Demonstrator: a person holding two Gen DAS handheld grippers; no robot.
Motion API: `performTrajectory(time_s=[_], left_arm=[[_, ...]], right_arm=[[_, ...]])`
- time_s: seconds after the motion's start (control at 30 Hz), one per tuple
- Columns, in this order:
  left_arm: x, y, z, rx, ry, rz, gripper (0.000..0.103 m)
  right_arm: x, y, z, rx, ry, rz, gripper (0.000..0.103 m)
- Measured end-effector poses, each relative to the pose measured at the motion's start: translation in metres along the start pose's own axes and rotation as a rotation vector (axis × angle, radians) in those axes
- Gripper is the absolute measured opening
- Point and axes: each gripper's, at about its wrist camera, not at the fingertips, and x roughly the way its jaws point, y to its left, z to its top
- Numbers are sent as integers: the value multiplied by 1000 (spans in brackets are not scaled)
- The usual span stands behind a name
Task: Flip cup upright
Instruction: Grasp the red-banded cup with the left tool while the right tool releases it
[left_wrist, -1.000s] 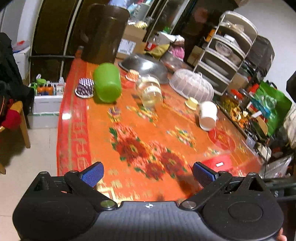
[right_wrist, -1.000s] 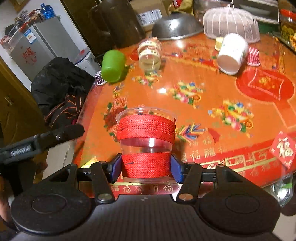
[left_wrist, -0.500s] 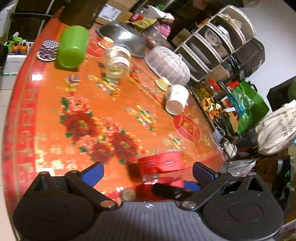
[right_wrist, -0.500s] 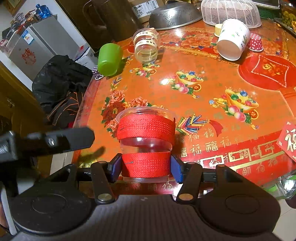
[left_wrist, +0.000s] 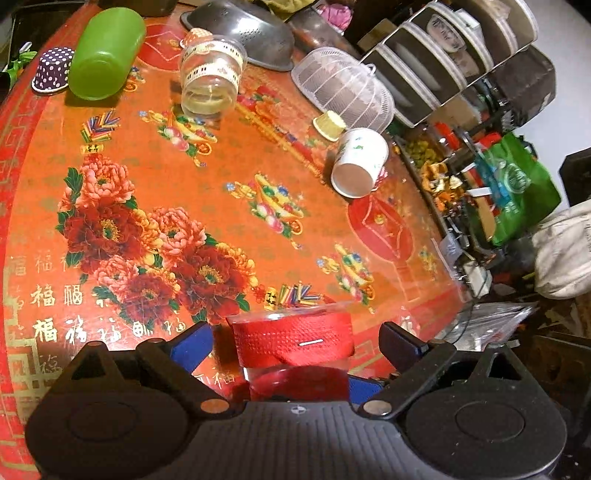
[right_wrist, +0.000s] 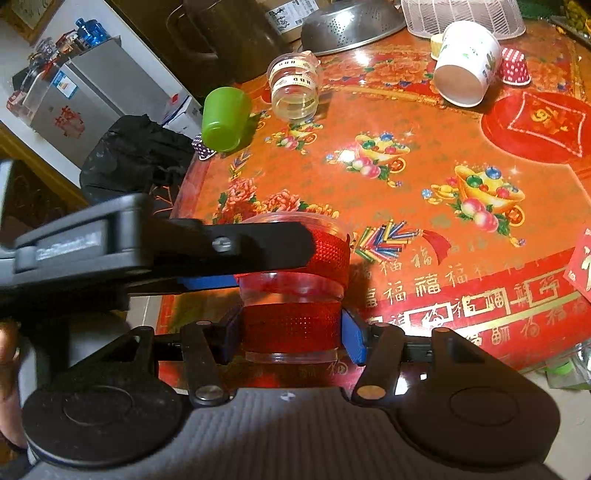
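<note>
Since half a second ago, the left gripper has closed in on the clear cup with red tape bands, which now sits between its spread blue fingers rather than ahead of them. From the left wrist, neither pad visibly touches the cup, which stands at the bench's near edge. Farther across the orange floral bench lie a green cup on its side, a taped clear cup also tipped over, and a white paper cup on its side toward the right edge, with a white mesh food cover beyond it.

From the right wrist, the right gripper pinches the cup's lower red band, blue fingers pressed against both sides; the cup stands mouth up. The left gripper's black finger crosses in front of the upper band from the left. A metal colander sits at the far edge.
</note>
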Motion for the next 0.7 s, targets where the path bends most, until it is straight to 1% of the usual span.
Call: performTrajectory(time_s=[0.1,0.17,0.27,0.37,0.57,0.67,0.7], left_arm=[[5,-4,0,8,5,20,97],[7,-4,1,3,0,44,92],[10,-5,4,6,0,64,89],[13,-6,3,11,13,72,83],[14,-7,3,9,13,81,77],[15,-8,3,12,18,77,76],[16,-8,3,11,19,76,76]], right_arm=[[0,-2,-1,5,-1,14,57],[-1,-4,-1,7,-2,23,57],[-1,-6,-1,8,1,33,57],[-1,-6,0,8,2,39,57],[-3,-8,-2,10,-2,49,58],[-5,-8,-3,-3,-4,42,61],[-7,-8,-4,-12,-5,39,65]])
